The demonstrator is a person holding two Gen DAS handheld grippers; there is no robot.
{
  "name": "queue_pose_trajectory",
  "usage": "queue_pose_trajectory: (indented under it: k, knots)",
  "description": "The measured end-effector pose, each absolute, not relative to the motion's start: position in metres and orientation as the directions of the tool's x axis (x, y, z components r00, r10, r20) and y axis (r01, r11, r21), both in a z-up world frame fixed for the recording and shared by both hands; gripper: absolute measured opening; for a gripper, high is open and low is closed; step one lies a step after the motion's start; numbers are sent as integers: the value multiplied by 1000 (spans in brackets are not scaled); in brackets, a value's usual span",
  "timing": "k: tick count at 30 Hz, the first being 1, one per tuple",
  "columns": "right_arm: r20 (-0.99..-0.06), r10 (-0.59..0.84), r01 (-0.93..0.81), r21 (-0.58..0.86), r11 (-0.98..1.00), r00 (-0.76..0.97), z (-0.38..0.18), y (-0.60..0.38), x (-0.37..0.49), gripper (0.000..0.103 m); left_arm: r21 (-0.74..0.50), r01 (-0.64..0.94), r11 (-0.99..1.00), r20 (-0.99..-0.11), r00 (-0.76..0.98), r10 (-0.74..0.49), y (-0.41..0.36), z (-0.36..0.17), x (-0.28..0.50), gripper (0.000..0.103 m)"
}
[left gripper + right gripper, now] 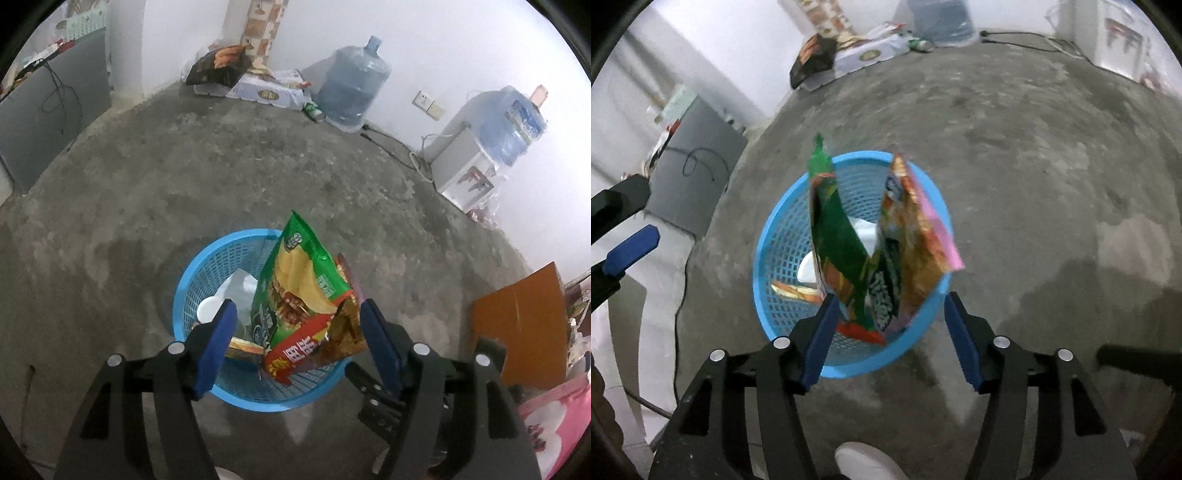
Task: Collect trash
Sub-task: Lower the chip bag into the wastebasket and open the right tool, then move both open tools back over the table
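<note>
Blue pads of our left gripper apart, right gripper likewise, both empty | green snack bag and orange snack bag stand in blue basket between and beyond our fingers | two water jugs | concrete floor, white walls.

Snack bags upright in blue basket, below open-jawed right gripper

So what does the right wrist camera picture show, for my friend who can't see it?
A blue basket sits on a grey concrete floor with snack bags standing in it: a green bag and an orange bag. The open right gripper hovers over it, holding nothing.
</note>
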State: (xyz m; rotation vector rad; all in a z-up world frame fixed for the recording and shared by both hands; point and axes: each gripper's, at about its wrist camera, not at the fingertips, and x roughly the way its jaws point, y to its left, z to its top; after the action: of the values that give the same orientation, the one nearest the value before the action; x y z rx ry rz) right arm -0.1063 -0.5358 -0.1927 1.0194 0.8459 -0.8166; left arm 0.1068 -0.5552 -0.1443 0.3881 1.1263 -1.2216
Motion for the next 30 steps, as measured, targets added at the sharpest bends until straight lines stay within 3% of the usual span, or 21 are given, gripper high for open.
queue_pose_trajectory:
  k: [17, 22, 30]
  knots:
    - [-805, -234, 832, 485, 270, 546, -130, -515, -115, 57, -350, 881, 319, -702, -21, -712, -472, -7, 85, 86]
    - [-766, -221, 781, 511, 360, 603, -90, -495, -99, 67, -367, 846, 387, -575, 121, -809, -386, 38, 89, 92]
    - [-702, -226, 684, 483, 547, 676, -8, -444, -61, 80, -326, 782, 531, -520, 320, -792, -250, 70, 103, 93]
